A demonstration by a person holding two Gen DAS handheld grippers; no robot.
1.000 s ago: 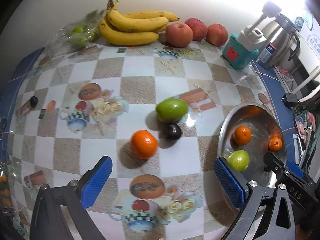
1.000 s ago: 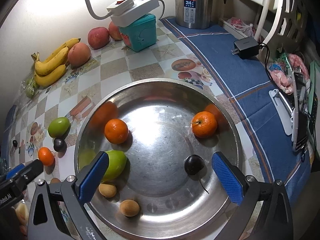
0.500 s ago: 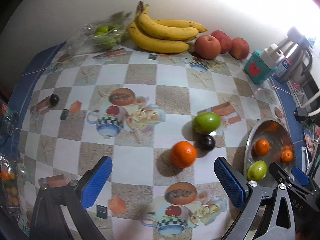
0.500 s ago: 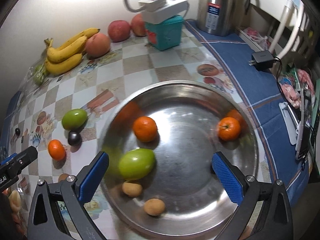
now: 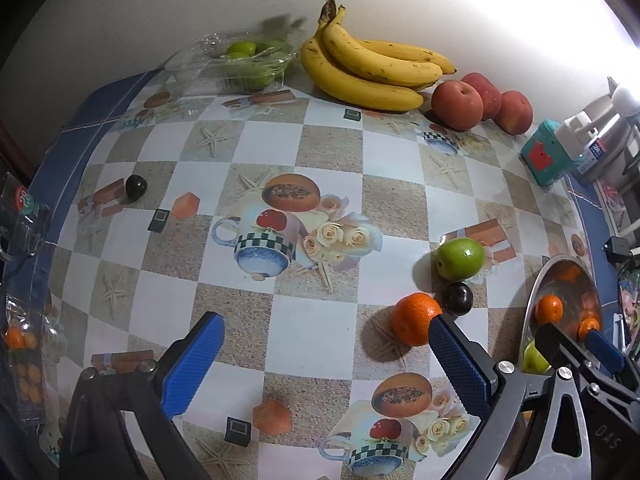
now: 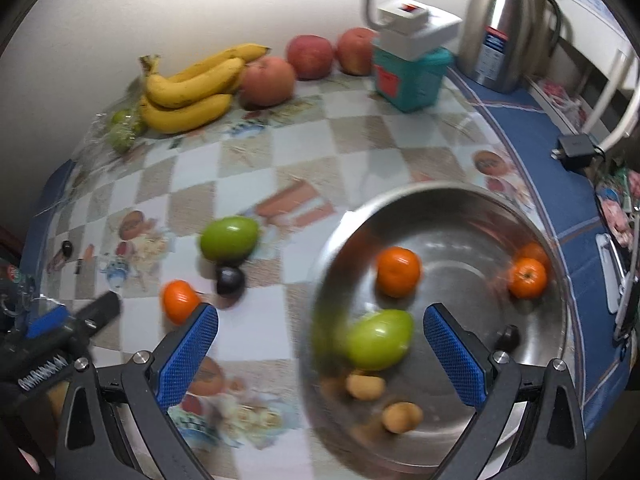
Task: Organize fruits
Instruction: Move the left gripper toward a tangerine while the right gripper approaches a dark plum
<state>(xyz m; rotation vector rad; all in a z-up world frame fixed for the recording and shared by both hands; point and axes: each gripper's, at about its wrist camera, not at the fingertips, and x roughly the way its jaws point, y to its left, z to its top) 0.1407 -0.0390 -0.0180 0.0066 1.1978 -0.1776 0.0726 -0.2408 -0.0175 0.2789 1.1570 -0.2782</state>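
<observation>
On the checkered table lie a green fruit (image 5: 460,253), a dark plum (image 5: 459,298) and an orange (image 5: 415,318), close together; they also show in the right wrist view: green fruit (image 6: 229,238), plum (image 6: 230,280), orange (image 6: 180,301). A steel bowl (image 6: 472,208) holds two oranges (image 6: 398,271), a green fruit (image 6: 380,339), a dark plum and small brown fruits. My left gripper (image 5: 324,364) is open and empty, left of the orange. My right gripper (image 6: 320,354) is open and empty over the bowl's left rim. Another dark plum (image 5: 136,188) lies far left.
Bananas (image 5: 368,68), three apples (image 5: 457,104) and a clear box of limes (image 5: 244,64) line the back wall. A teal box (image 6: 408,76) with a lamp base and a steel kettle (image 6: 504,28) stand at the back right. Packaged fruit (image 5: 20,360) hangs at the left edge.
Both grippers have swung left: the bowl and the loose fruits have slid right in both views. Both stay open and empty. No fruit has moved.
</observation>
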